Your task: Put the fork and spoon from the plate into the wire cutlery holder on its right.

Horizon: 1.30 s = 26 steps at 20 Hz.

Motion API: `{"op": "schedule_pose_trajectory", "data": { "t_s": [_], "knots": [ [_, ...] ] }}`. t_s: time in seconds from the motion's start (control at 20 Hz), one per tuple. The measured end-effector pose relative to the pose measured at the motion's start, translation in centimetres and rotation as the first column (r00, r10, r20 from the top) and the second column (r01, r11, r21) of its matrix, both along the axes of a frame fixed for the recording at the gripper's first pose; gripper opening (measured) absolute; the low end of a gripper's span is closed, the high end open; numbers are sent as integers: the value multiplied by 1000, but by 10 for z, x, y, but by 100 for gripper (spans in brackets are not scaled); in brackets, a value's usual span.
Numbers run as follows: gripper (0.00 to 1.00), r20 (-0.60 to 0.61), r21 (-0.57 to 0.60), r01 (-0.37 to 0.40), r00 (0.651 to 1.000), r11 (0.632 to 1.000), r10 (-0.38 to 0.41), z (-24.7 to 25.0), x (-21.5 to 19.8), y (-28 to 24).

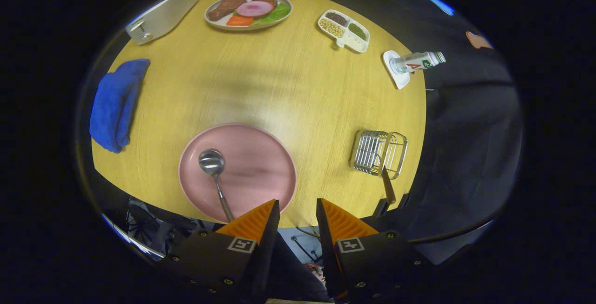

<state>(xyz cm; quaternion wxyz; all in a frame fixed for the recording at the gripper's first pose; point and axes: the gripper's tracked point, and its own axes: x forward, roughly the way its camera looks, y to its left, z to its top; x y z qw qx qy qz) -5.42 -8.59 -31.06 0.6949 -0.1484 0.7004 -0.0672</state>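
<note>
One spoon (213,164) is seen on the one pink plate (260,164). One fork (387,183) is stood in the wire holder (378,152) beside it. The fingers (298,213) are held apart above the desk (279,85) edge, with nothing gripped.

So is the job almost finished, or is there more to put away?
About halfway. One utensil with a brown handle already stands in the wire cutlery holder. The tongs are open and hold nothing. The spoon lies on the pink plate; it goes next.
</note>
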Motion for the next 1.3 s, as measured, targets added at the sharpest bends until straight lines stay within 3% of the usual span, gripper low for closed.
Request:
{"op": "schedule_pose_trajectory", "data": {
  "t_s": [0.45, 1.3],
  "knots": [
    [49, -48, 94, -89, 994, 992, 94, -59, -35, 58],
    [49, -34, 178, -99, 994, 979, 106, -112, -48, 74]
  ]
}}
